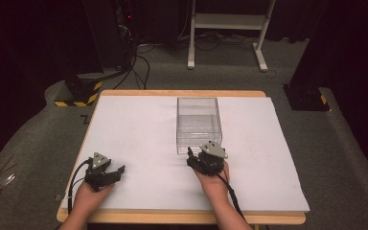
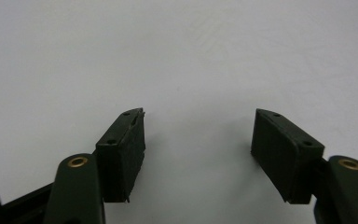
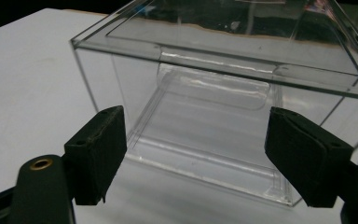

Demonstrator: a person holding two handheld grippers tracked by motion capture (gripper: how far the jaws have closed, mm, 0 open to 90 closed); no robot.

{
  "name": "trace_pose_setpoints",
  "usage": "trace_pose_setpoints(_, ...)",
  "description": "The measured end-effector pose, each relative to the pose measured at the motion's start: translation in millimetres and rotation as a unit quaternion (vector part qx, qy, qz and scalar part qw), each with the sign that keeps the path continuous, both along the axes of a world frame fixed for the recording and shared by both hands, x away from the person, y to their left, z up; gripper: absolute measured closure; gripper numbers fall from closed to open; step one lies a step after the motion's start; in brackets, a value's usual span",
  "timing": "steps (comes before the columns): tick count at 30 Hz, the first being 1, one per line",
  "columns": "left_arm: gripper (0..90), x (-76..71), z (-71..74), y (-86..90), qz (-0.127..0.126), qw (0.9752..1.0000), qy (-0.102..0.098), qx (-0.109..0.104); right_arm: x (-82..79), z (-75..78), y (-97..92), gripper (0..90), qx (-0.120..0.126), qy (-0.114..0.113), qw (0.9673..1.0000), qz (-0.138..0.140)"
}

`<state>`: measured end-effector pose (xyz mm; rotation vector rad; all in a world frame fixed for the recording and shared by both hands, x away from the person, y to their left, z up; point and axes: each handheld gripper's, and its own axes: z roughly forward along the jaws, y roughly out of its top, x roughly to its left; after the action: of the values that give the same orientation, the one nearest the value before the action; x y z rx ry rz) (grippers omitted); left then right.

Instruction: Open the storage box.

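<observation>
Toward the far edge of the white-topped wooden table (image 1: 139, 139), a little right of the middle, stands the clear square plastic box (image 1: 199, 122) with open top and transparent walls. The right gripper (image 1: 191, 155) sits just short of its near wall, jaws spread wide and holding nothing; in the right gripper view the box (image 3: 214, 102) stands between the two black pads (image 3: 98, 151), not yet touched. The step in hand looks like a first grasp of the box. To do it well, the hand should likely move straight ahead, keep the jaws level, and close on one thin wall or across a corner, gently, since hard smooth plastic may slip or tip. The left gripper (image 1: 117, 168) rests near the table's near-left corner, jaws likewise spread over bare white surface, empty.

The tabletop is plain and matte, with a pale wood rim. Around it lies grey carpet (image 1: 340, 143); beyond stand a white metal frame (image 1: 227, 21), black cables (image 1: 141, 62), and yellow-and-black striped bases (image 1: 79, 91) in a dark room.
</observation>
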<state>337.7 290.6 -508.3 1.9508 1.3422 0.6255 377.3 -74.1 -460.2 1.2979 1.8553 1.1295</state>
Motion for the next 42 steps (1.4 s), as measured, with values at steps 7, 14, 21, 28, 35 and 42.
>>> trace_pose_setpoints(7,35.1,0.0,0.0,0.0,0.000,1.0000,0.000,0.000,16.8,1.1,9.4,18.9,-0.002,-0.004,0.9994,-0.035)
trace_pose_setpoints(14,35.1,0.0,0.0,0.0,-0.001,1.0000,0.000,0.000,19.7,-3.7,17.6,24.8,-0.007,-0.010,0.9983,-0.057)
trace_pose_setpoints(21,35.1,0.0,0.0,0.0,0.000,1.0000,0.000,0.000,17.3,-4.6,18.9,32.1,-0.006,-0.017,0.9971,-0.074)
trace_pose_setpoints(28,35.1,-0.1,0.0,0.0,0.000,1.0000,0.000,0.000,12.4,-4.3,18.8,32.4,-0.010,-0.018,0.9973,-0.071)
trace_pose_setpoints(35,35.1,0.0,-0.1,0.0,0.000,1.0000,0.000,0.000,-1.6,-4.9,14.7,32.3,-0.007,-0.021,0.9978,-0.063)
trace_pose_setpoints(42,35.1,-0.1,-0.1,-0.1,0.000,1.0000,0.000,0.000,-18.8,-6.3,11.6,32.3,-0.006,-0.024,0.9980,-0.058)
